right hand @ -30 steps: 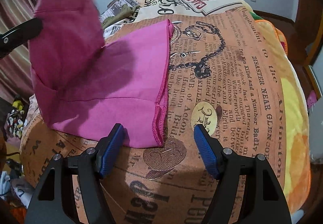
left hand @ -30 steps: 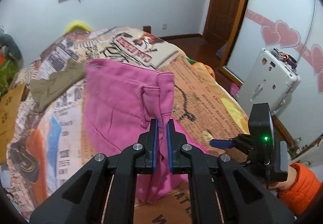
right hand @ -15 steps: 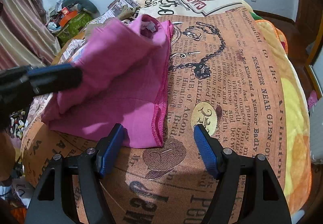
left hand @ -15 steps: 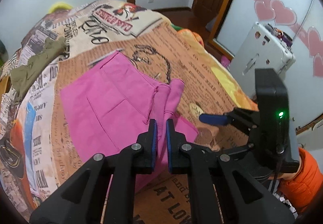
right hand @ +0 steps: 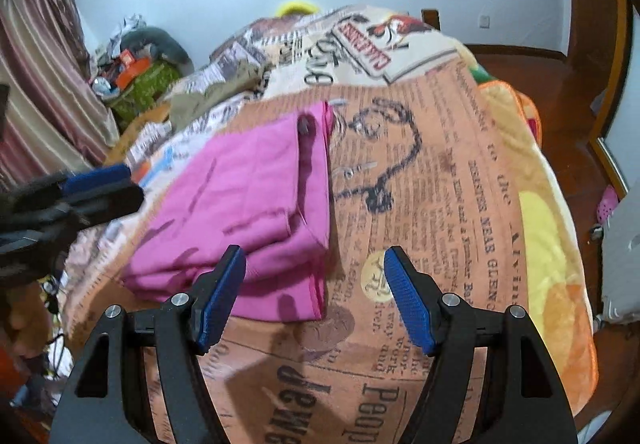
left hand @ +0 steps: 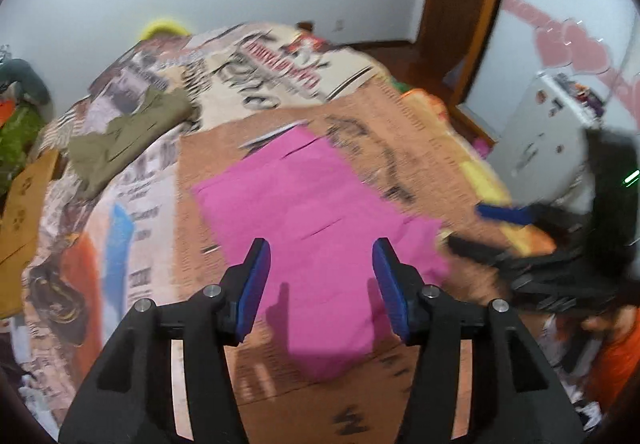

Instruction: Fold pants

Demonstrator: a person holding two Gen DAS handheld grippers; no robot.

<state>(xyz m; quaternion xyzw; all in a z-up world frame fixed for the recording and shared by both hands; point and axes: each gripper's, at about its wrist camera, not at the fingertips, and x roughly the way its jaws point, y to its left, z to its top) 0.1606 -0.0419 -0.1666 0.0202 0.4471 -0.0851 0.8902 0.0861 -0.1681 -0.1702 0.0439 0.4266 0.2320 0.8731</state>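
Biggest change from a moment back: the left gripper (left hand: pixel 318 286) was pinching a bunched-up edge of the pink pants (left hand: pixel 316 212) and carrying it over, and now its fingers (left hand: pixel 254 284) have just been opening and stand apart with nothing between them. The flap it held now lies flat on top of the rest, so the pants are a tidy double layer on the bed (left hand: pixel 400 132) instead of a raised lump.

Going left to right from the pants: off to their left and further up the bed lies an olive garment (left hand: pixel 128 132), well apart from them. The pants themselves sit on the orange newspaper-print part of the blanket, just left of the black chain drawing (right hand: pixel 384 172) in the right wrist view. Their long axis runs from the near edge of the bed up toward the far wall, with the folded top layer (right hand: pixel 248 184) stopping short of the right hem. To the right of the pants, the right gripper (right hand: pixel 316 300) hangs over the near right corner of the fabric, fingers spread wide like before, touching nothing.
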